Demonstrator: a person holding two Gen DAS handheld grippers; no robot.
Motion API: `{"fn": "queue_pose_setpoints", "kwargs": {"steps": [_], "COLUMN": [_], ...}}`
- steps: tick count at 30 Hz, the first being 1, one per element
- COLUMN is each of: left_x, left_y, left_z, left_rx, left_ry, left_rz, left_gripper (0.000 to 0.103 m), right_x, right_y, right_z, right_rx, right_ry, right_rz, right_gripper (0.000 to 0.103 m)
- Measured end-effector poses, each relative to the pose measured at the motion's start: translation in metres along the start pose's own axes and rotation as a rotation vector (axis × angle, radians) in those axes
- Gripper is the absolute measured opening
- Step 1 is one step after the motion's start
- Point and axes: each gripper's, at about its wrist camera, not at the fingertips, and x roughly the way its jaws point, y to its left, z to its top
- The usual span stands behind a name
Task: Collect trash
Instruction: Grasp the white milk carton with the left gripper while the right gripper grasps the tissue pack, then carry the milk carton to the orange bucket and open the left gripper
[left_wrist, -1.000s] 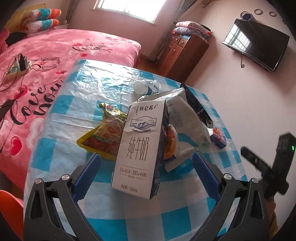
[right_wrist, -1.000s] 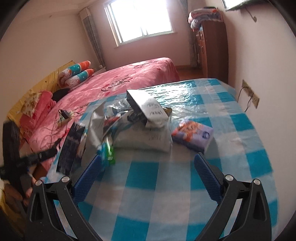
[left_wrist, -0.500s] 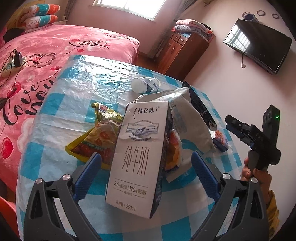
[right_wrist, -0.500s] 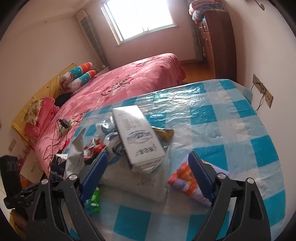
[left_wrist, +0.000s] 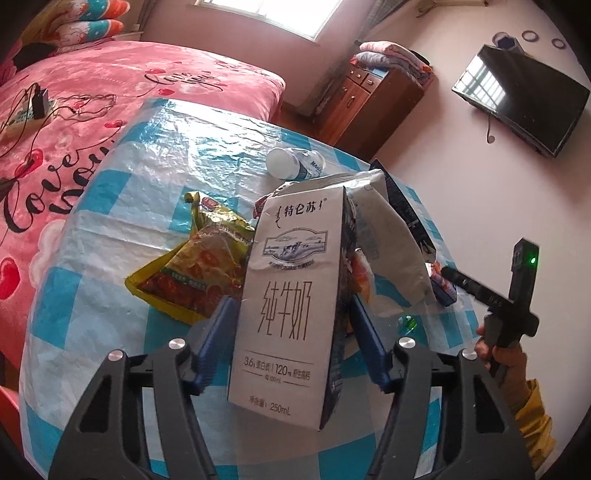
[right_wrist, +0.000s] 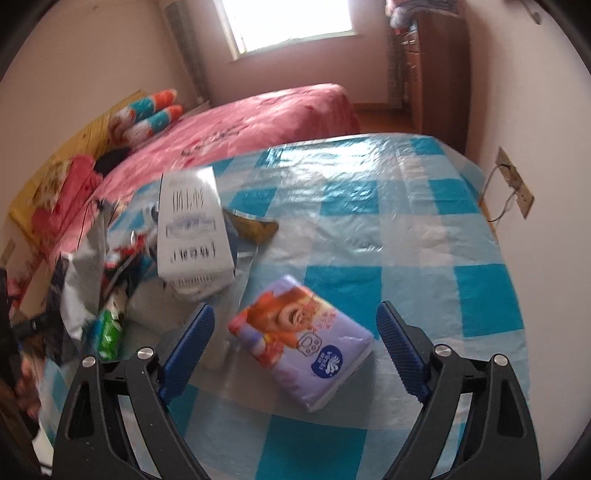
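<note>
Progress: early | my left gripper (left_wrist: 290, 338) has just closed, pinching milk carton (left_wrist: 291, 295) | right gripper (right_wrist: 295, 347) spread around tissue pack (right_wrist: 301, 338) | snack bag (left_wrist: 195, 273) at 10 o'clock of carton uncollected

Left gripper (left_wrist: 291, 334): two black, triangular open-frame arms, each with round silver screw heads near the top; fingers (left_wrist: 218, 339) clad in blue ribbed pads.

Right gripper (right_wrist: 293, 349): the same build, black skeletal arms, silver screws, blue ribbed pads on the fingers (right_wrist: 400, 349). Seen from the left wrist camera, it shows as a black pistol-shaped handle with a boxy upright block bearing a small lit green lamp.

Right hand (left_wrist: 498, 363): gripping that black handle; a yellow sleeve (left_wrist: 532, 417) at the wrist.
</note>
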Motion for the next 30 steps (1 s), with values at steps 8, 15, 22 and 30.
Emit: {"fn": "queue_pose_setpoints", "kwargs": {"steps": [8, 15, 22, 30], "left_x": [-0.003, -0.017, -0.032, -0.049], "left_y": [-0.002, -0.005, -0.004, -0.008], "left_z": [-0.003, -0.009, -0.016, -0.031], "left_rx": [-0.011, -0.012, -0.015, -0.003], "left_ry": [-0.008, -0.029, -0.042, -0.05], "left_rz": [0.01, 0.002, -0.008, -0.041], "left_gripper": [0.063, 0.063, 0.061, 0.061], "right_x": [0.008, 0.01, -0.003, -0.028], "right_y": [0.013, 0.013, 0.017, 0.031], "right_z": [-0.012, -0.015, -0.029, -0.056], "right_rx": [-0.092, -0.089, -0.056, 0.007], "right_ry": [0.026, 0.042, 0.033, 0.008], "right_rz": [-0.05, -0.087, -0.107, -0.093], "right_gripper": [0.088, 0.078, 0.067, 0.063]}}
